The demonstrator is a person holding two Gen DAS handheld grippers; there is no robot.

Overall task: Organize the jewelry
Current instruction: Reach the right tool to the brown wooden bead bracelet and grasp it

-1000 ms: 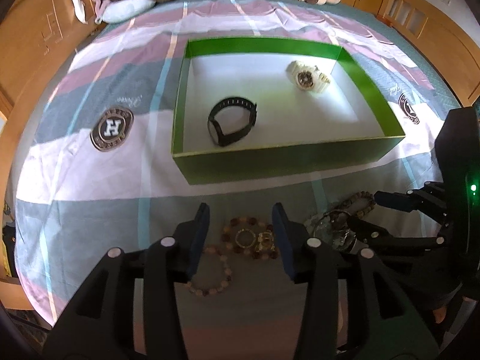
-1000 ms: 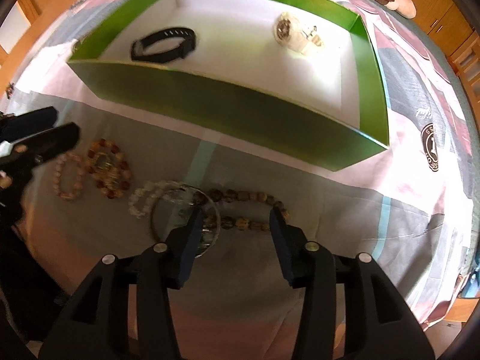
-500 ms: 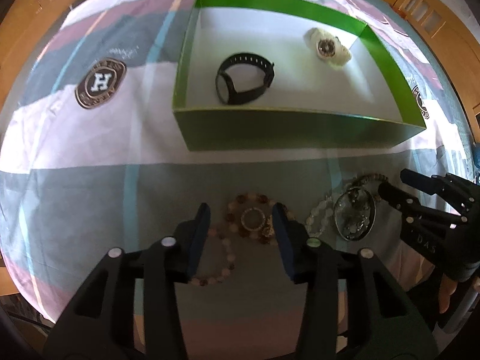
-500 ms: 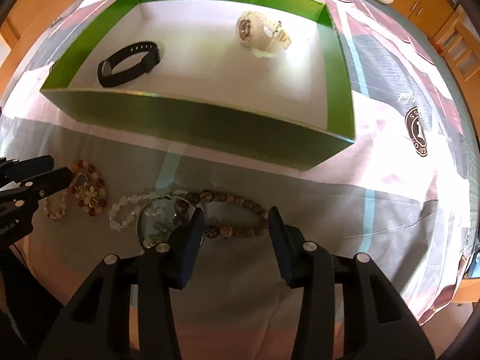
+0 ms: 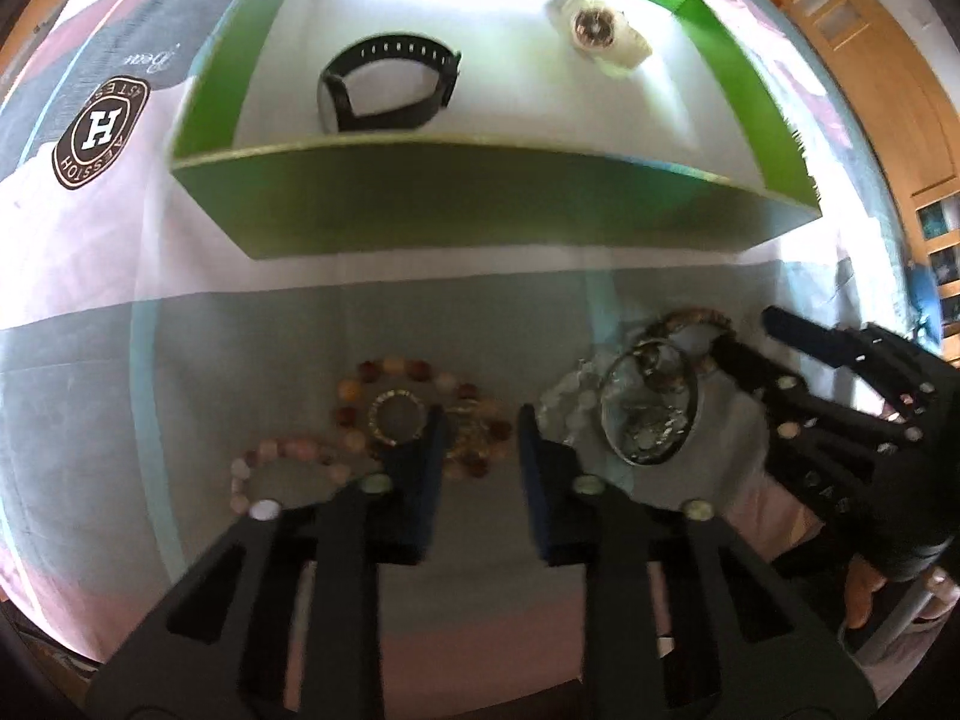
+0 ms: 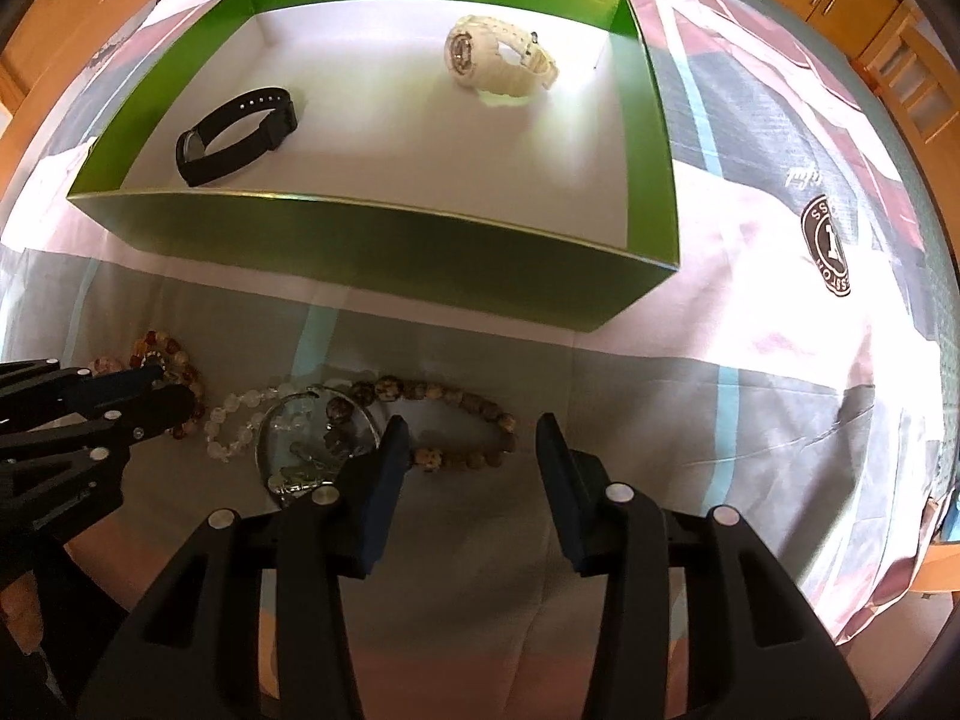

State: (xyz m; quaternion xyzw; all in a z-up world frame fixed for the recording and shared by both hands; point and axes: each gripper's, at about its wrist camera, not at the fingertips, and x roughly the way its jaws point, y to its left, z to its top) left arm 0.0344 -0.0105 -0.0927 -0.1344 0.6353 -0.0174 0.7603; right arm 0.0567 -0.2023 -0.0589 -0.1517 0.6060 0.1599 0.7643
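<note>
we have both claws low over the bedspread [image 6: 750, 300], near side of the green box [image 6: 372, 240], which already holds a black watch [image 6: 237, 135] on the left and a cream watch [image 6: 498, 63] further back on the right. the left gripper [image 5: 477, 447] stands with its jaws apart, straddling the amber bead bracelet [image 5: 414, 414]; a pink bead bracelet [image 5: 282, 468] lies just left of it. the right gripper [image 6: 471, 450] is also spread, empty, around the brown bead bracelet [image 6: 462, 414], which overlaps a silver bangle [image 6: 312, 444] and clear beads [image 6: 240, 414]. we judge the strung beads light, limp and apt to roll, so we would pinch across one strand rather than one bead; the bangle looks stiff and slippery.
</note>
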